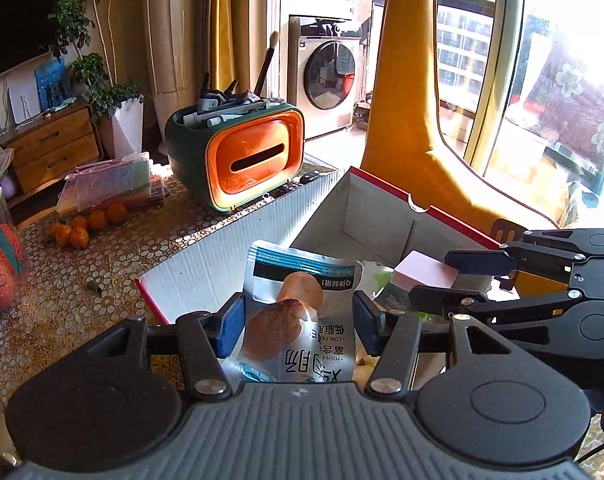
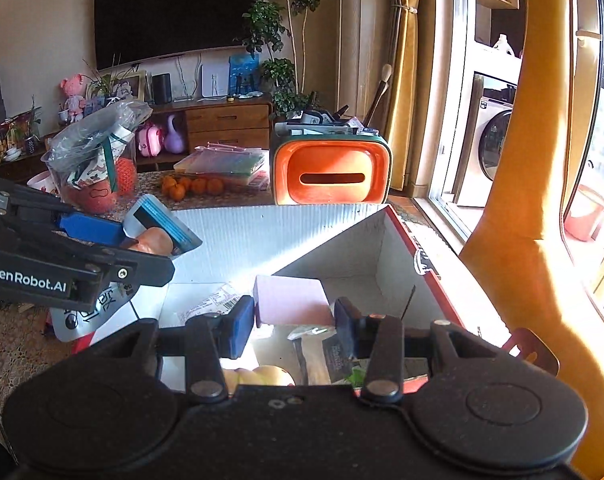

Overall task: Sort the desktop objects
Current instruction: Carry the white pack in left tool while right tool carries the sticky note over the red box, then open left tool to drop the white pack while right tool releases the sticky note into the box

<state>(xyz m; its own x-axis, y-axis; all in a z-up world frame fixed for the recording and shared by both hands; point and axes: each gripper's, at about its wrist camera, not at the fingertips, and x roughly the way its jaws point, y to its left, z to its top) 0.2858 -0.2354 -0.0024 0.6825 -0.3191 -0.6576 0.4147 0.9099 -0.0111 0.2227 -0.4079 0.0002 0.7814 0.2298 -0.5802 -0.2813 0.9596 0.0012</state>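
Note:
My left gripper [image 1: 298, 320] is shut on a silver snack packet [image 1: 302, 316] with a sausage picture, held above the near edge of the open white cardboard box [image 1: 238, 248]. The packet also shows in the right wrist view [image 2: 158, 232] between the left gripper's fingers [image 2: 90, 228]. My right gripper [image 2: 294, 320] is shut on a pink block [image 2: 290, 300] over the inside of the box [image 2: 286, 236]. The left wrist view shows the block [image 1: 426, 272] held between the right gripper's fingers [image 1: 478, 262]. More packets [image 2: 322, 356] lie in the box bottom.
A green and orange tissue box [image 1: 242, 156] with pens on top stands behind the box. Tangerines [image 1: 86, 224] and a flat plastic case [image 1: 110, 184] lie on the patterned tablecloth at left. A clear tub [image 2: 94, 160] of bags stands far left. A yellow chair back [image 1: 414, 120] is at the right.

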